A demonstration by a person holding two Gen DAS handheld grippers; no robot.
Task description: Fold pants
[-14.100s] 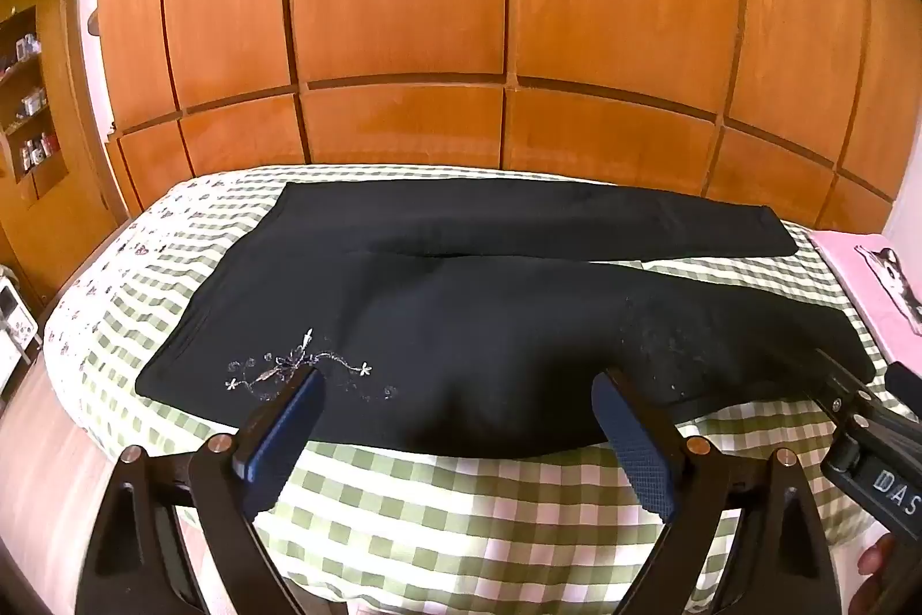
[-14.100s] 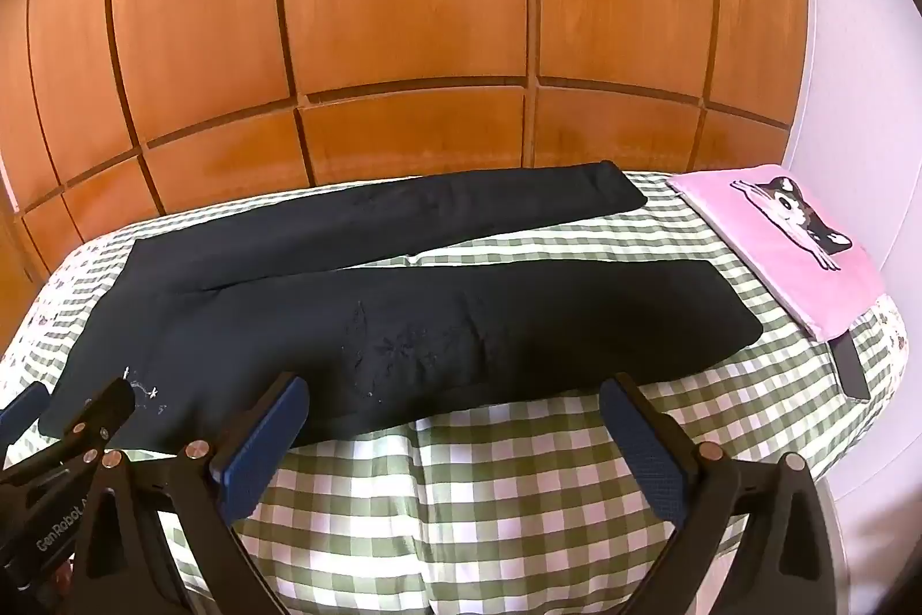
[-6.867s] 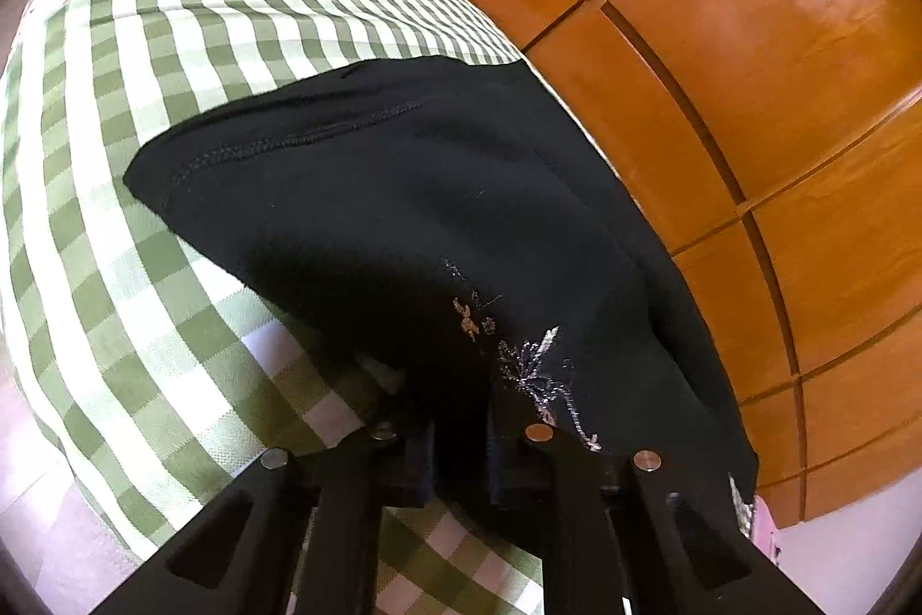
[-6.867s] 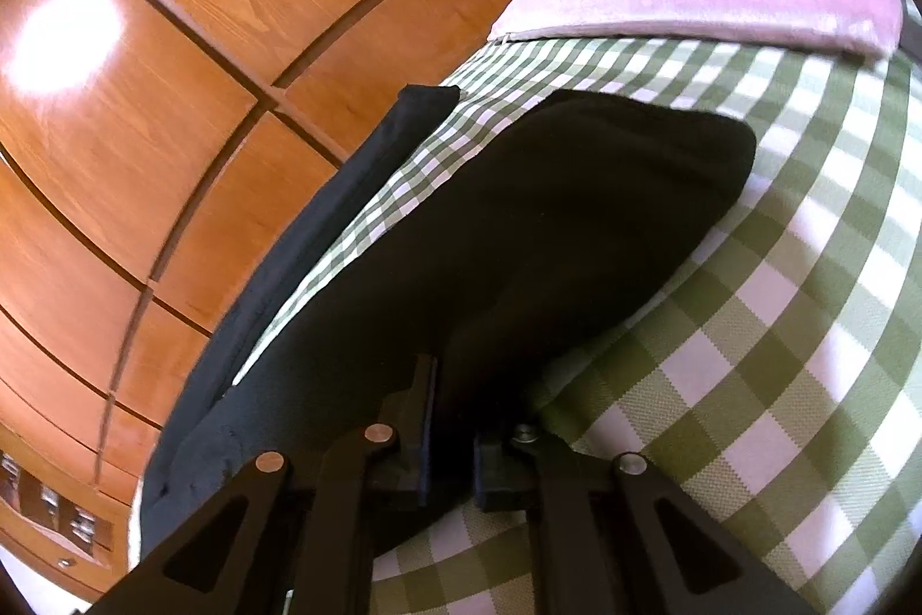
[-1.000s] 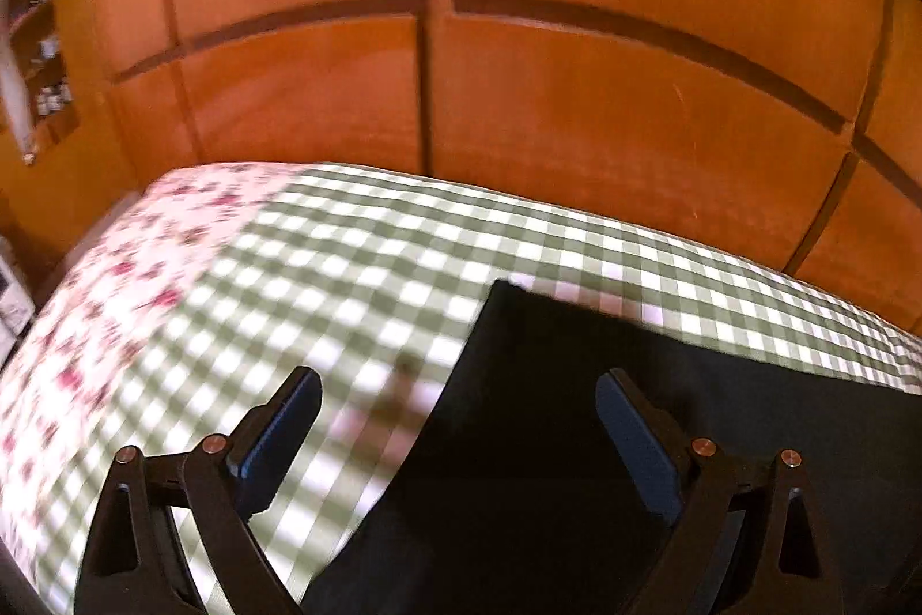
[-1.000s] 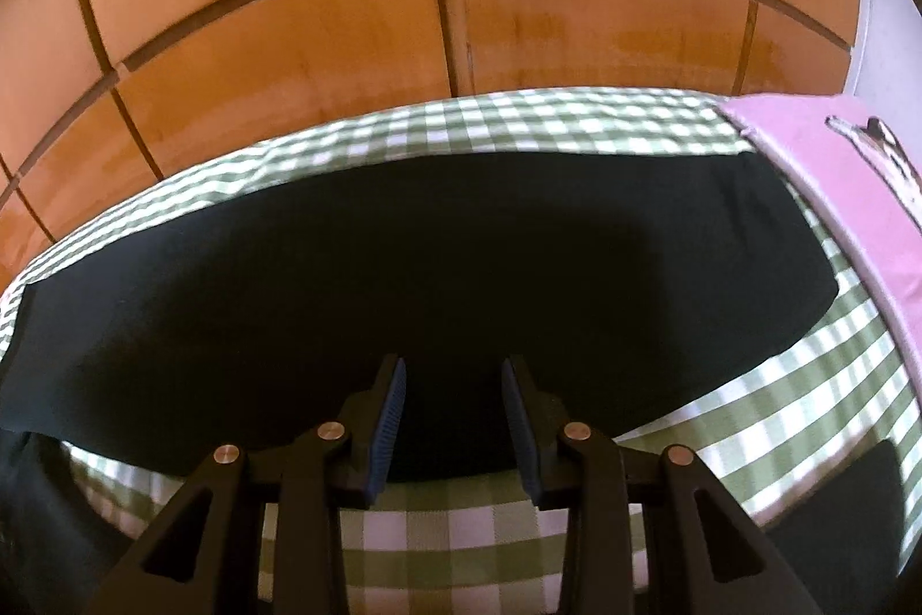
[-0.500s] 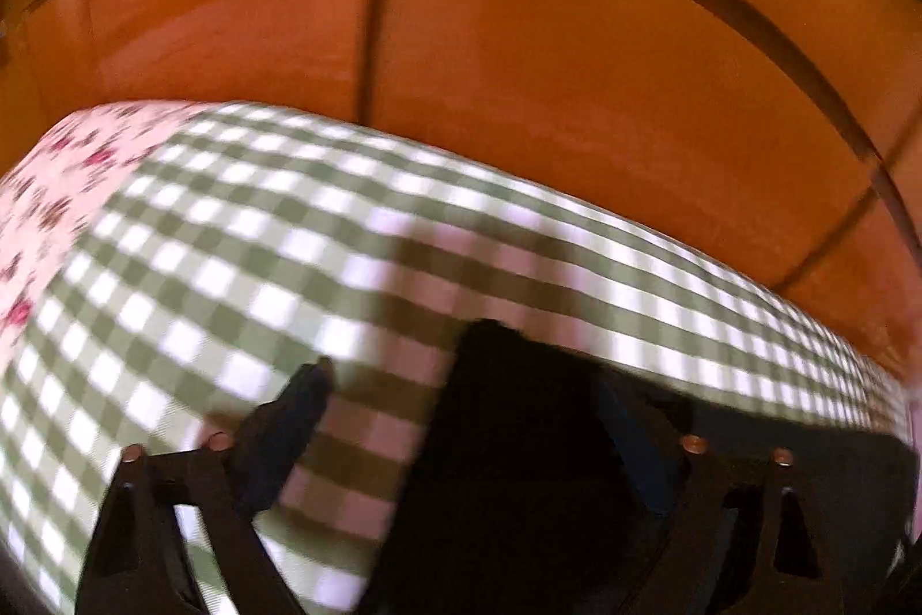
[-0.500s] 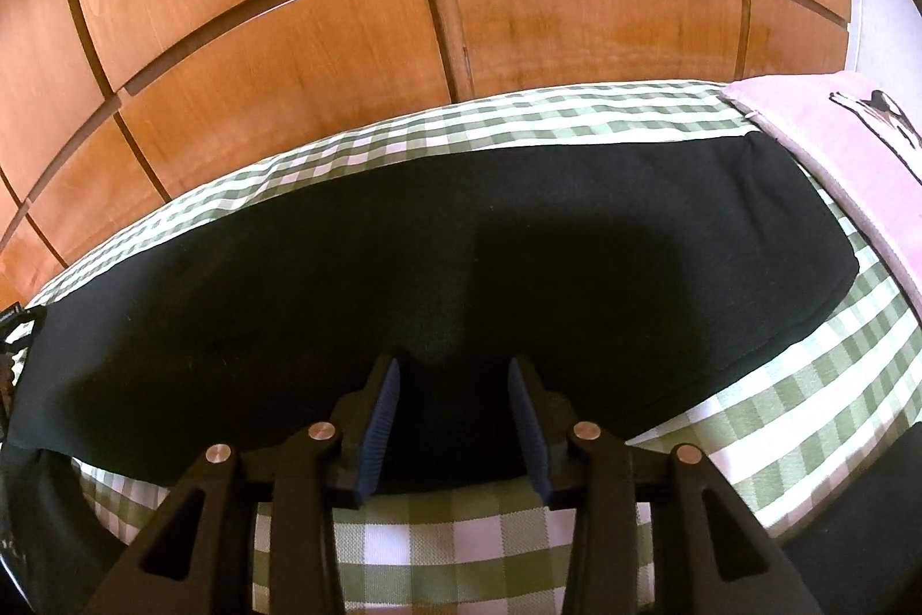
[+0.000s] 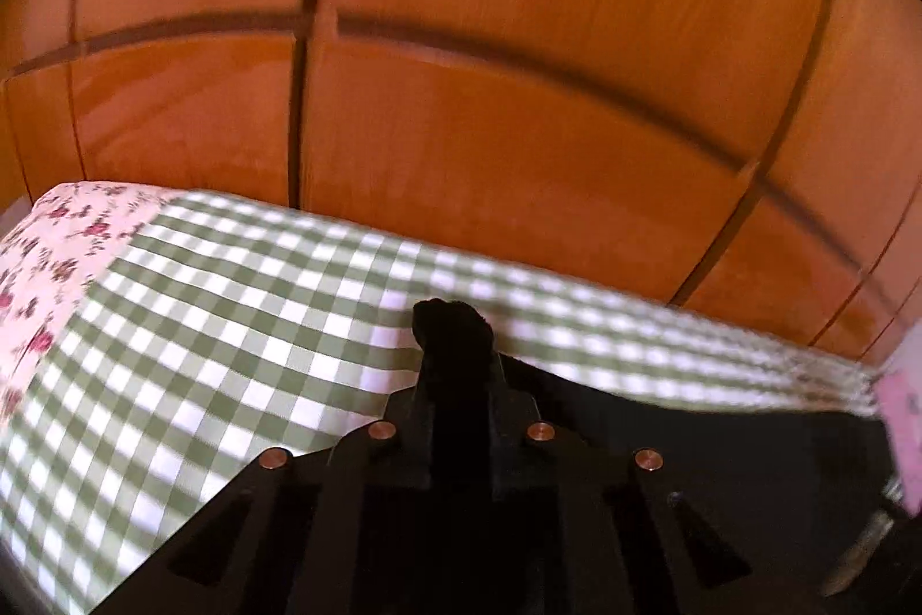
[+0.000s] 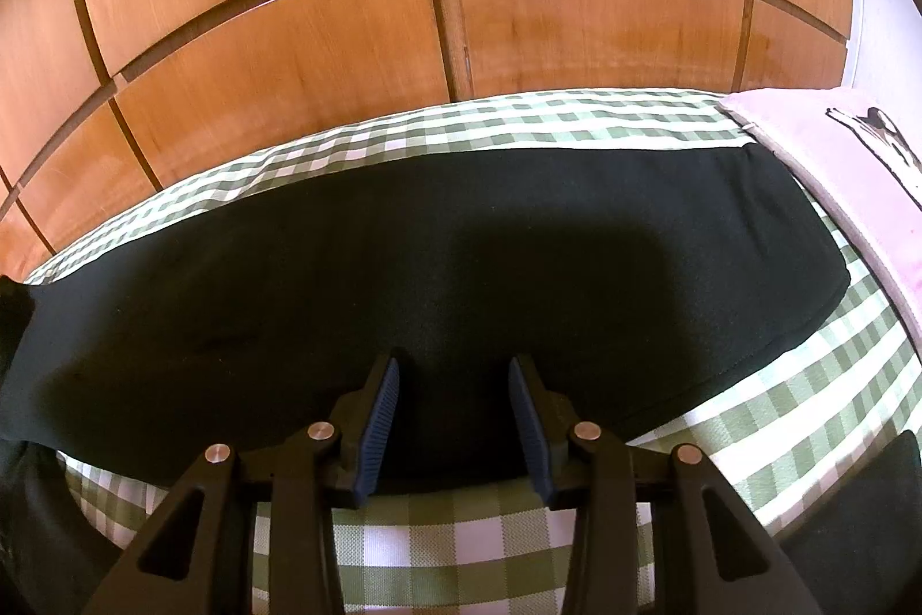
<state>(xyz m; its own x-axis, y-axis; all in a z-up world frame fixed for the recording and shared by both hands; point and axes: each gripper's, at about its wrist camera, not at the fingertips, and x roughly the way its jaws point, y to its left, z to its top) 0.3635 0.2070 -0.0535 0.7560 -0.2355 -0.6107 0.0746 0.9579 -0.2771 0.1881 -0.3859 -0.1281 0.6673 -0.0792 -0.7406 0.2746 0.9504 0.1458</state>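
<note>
The left gripper (image 9: 455, 384) points downward at a slant over the bed, and its jaws have just been closing; they now stand pinched tight on a bunched corner of the black pants (image 9: 452, 321), a small tuft of dark cloth poking out past the fingertips. That view is somewhat blurred. From the pinch the rest of the garment runs off to the right and toward the camera as a dark sheet over the green-and-white checked bedspread (image 9: 230, 315), whose far left end gives way to a pink floral fabric (image 9: 52, 240). Behind the bed rises a wall of orange-brown wooden panels (image 9: 518, 96). The right gripper (image 10: 452, 413) is angled more steeply down, set above the near edge of the pants (image 10: 461, 257), which lie here as a long flat band stretched across the bedspread (image 10: 461, 534) from left to right. Its blue-ribbed pads (image 10: 377, 425) stand partly apart with the black cloth showing in the gap between them; whether they touch the fabric cannot be told. The right end of the band lies just beside a pink pillow (image 10: 835, 165) with a dark printed figure. At the left edge of this view the cloth rises in a dark fold.
</note>
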